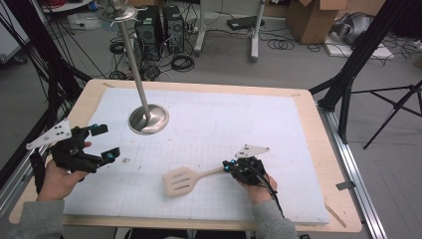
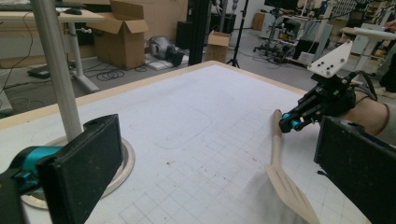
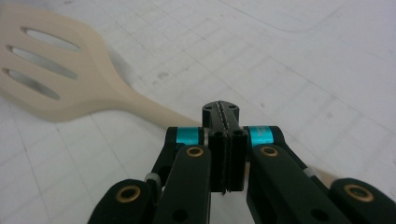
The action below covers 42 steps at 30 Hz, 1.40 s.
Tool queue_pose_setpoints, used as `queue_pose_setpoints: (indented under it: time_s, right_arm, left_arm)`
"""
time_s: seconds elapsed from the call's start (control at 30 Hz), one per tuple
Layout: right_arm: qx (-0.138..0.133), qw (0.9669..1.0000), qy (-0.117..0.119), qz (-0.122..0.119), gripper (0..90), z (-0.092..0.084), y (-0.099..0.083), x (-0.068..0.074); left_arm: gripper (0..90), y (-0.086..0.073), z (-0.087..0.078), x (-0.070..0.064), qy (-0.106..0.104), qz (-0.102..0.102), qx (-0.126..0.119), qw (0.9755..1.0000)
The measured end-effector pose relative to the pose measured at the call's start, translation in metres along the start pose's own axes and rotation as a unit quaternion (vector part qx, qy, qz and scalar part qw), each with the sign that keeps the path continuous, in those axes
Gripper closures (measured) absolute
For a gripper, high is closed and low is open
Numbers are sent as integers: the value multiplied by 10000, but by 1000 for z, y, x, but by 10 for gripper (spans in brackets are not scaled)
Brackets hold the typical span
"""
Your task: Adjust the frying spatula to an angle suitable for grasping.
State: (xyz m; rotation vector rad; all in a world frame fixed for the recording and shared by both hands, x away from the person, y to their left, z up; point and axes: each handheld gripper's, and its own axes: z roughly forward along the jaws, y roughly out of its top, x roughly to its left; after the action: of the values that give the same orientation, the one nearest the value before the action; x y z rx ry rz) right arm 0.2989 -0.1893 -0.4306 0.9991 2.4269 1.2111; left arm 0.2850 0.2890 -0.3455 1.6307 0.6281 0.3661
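A pale wooden slotted spatula [image 1: 179, 181] lies flat on the white gridded mat [image 1: 224, 114], its blade toward the left and its handle running right. My right gripper [image 1: 229, 167] is shut, its jaws pressed together right over the handle near its end. In the right gripper view the handle [image 3: 140, 109] passes beneath the closed jaws; I cannot tell if they touch it. My left gripper [image 1: 106, 143] is held at the mat's left edge, open and empty. The left gripper view has the spatula [image 2: 285, 182] between its wide black pads [image 2: 84, 163], farther off.
A metal stand with a round base [image 1: 148, 119] and a tall pole [image 1: 130, 50] rises from the mat's far left. The wooden table edge [image 1: 318, 124] frames the mat. Cables, boxes and tripod legs lie on the floor beyond.
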Motion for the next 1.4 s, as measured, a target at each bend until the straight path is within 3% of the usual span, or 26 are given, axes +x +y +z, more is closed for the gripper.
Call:
queue_pose_setpoints:
  time_s: [0.2, 0.4, 0.67, 1.03, 1.4]
  right_arm:
    - [14, 9998, -169, 75, 900, -16, -9, -11]
    - [131, 9995, -249, 144, 900, -17, -17, -17]
    - [362, 9977, -520, 225, 900, -16, -27, -26]
    - [112, 9976, -667, 120, 900, -12, -24, -31]
    - [-80, 9963, -844, 160, 900, -2, -18, -34]
  left_arm:
    - [18, 1, 3, 1, -33, 7, 2, 10000]
    - [18, 1, 5, 2, -61, 1, 18, 10000]
    - [18, 1, 4, 3, -58, -18, -9, 10000]
    - [18, -1, 1, 1, 2, -5, 22, 10000]
    - [18, -3, -4, -1, 77, -4, 61, 10000]
